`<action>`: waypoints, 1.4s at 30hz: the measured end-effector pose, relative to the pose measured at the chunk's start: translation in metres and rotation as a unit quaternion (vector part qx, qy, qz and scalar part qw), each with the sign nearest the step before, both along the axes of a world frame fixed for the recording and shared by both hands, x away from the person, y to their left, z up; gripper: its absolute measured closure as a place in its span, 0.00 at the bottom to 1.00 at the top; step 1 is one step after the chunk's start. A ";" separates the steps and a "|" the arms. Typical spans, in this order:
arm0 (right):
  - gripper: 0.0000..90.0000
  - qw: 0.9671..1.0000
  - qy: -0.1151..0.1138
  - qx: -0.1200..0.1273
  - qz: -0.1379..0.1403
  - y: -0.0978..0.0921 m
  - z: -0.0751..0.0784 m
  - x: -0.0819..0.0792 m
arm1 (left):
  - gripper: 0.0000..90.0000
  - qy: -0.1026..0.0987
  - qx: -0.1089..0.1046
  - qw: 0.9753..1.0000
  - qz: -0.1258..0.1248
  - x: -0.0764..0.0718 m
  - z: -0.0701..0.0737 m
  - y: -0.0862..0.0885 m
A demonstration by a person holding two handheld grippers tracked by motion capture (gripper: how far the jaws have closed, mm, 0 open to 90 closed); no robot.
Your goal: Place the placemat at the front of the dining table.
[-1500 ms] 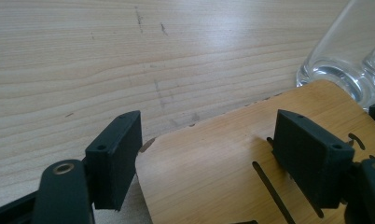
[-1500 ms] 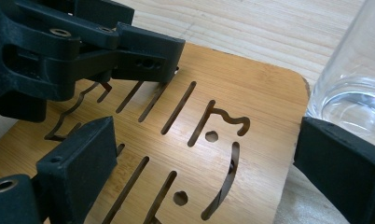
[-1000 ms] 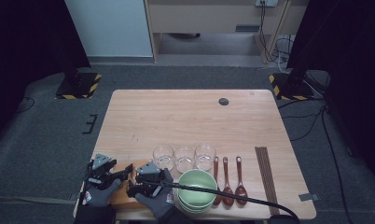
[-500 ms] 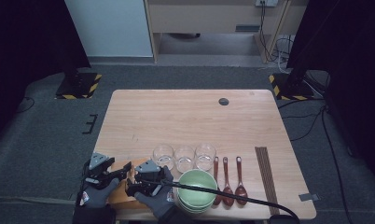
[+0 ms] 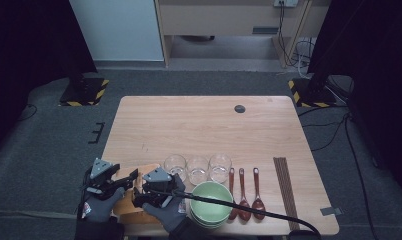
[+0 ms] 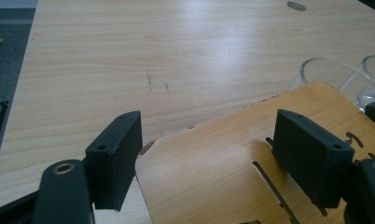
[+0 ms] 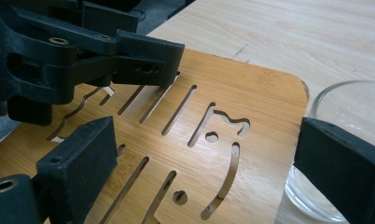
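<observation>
Both grippers sit over the slotted bamboo board (image 5: 134, 192) at my table's (image 5: 204, 125) near-left corner: left gripper (image 6: 209, 158) jaws apart straddling its edge, right gripper (image 7: 199, 172) jaws apart above it, beside a clear glass (image 7: 344, 154).

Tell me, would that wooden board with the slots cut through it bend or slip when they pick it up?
The wooden board looks like flat, stiff bamboo, so it probably won't flop. The cut-out slots likely keep it light. Its top looks smooth, so the left tool and right tool, both open over it, might slide unless they catch an edge. A glass stands close, so pushing could knock it.
</observation>
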State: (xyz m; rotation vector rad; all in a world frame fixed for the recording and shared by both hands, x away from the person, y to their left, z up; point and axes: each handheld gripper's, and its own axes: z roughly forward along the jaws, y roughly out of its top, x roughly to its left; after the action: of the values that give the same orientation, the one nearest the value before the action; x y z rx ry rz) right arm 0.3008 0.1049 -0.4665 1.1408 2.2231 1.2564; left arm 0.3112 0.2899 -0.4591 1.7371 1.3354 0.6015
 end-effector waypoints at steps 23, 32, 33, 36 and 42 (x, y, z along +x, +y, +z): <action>0.07 0.999 -0.041 0.008 -0.006 -0.011 0.050 0.006 | 0.27 -0.042 0.003 0.999 -0.008 0.008 0.052 -0.011; 0.07 0.998 -0.055 0.013 -0.013 -0.020 0.067 0.011 | 0.27 -0.057 0.002 0.998 -0.016 0.015 0.070 -0.020; 0.07 0.998 -0.056 0.015 -0.014 -0.021 0.068 0.011 | 0.27 -0.059 0.002 0.998 -0.017 0.016 0.072 -0.021; 0.07 0.998 -0.060 0.016 -0.016 -0.024 0.073 0.011 | 0.27 -0.062 0.004 0.998 -0.019 0.017 0.078 -0.023; 0.07 0.997 -0.069 0.015 -0.023 -0.030 0.081 0.012 | 0.27 -0.066 -0.001 0.998 -0.026 0.021 0.085 -0.029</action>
State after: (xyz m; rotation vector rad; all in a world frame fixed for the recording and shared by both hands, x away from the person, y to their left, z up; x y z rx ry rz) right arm 0.3126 0.0750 -0.3853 1.0743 2.0727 1.3135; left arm 0.3319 0.2604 -0.3742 1.6950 1.1968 0.6731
